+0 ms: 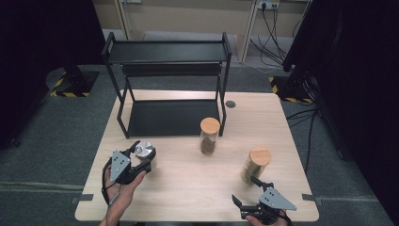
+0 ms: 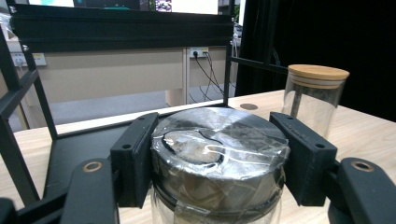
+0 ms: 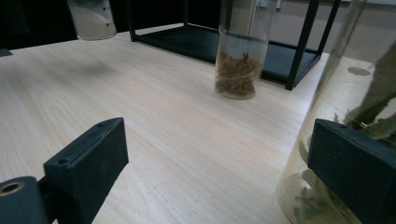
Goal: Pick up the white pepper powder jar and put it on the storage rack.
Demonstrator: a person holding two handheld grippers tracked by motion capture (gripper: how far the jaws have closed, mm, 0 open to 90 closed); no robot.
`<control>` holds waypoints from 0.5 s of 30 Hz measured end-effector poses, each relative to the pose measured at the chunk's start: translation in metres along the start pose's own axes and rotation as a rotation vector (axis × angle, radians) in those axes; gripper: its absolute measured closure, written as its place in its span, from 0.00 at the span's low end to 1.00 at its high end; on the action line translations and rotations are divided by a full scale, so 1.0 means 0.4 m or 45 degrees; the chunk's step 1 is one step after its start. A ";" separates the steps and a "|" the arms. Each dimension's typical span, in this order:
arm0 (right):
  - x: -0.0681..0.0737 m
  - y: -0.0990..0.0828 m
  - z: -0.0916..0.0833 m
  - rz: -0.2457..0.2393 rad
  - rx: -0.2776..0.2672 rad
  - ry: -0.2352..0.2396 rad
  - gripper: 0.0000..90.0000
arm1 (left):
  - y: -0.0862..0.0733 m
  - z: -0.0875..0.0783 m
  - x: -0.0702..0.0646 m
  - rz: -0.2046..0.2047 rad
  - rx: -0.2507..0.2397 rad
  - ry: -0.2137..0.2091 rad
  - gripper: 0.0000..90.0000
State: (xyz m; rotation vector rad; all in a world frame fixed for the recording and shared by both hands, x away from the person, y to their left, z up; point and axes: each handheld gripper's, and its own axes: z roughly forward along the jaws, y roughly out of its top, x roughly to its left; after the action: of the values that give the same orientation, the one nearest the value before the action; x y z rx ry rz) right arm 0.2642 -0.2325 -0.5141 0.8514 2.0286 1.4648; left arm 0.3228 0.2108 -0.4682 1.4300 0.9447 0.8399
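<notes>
The metal-lidded jar (image 2: 217, 158) stands upright, long axis vertical, at the table's (image 1: 188, 183) front left just before the black shelf rack (image 1: 169, 70). The left gripper view shows clear film taped over its lid — the high view gives merely a silver disc. The left gripper (image 1: 134, 162) clamps the jar at lid height. The right gripper (image 1: 249, 194) gapes wide — one pad beside the wood-lidded jar (image 1: 255, 165), nothing gripped.
</notes>
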 end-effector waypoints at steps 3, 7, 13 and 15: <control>0.005 0.003 0.007 -0.004 -0.002 0.009 0.06 | 0.004 0.006 0.006 -0.003 -0.005 0.012 0.39; 0.013 0.012 0.019 -0.012 -0.009 0.028 0.06 | 0.010 0.015 0.014 -0.004 -0.009 0.026 0.39; 0.022 0.030 0.050 -0.030 -0.019 0.059 0.06 | 0.022 0.030 0.022 0.000 -0.011 0.043 0.39; 0.024 0.035 0.060 -0.034 -0.021 0.065 0.06 | 0.025 0.035 0.024 -0.003 -0.013 0.048 0.39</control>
State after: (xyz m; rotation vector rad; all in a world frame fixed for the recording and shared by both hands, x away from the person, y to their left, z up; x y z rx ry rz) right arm 0.2773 -0.2068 -0.5084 0.7848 2.0544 1.5006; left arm 0.3401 0.2138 -0.4597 1.4083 0.9690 0.8714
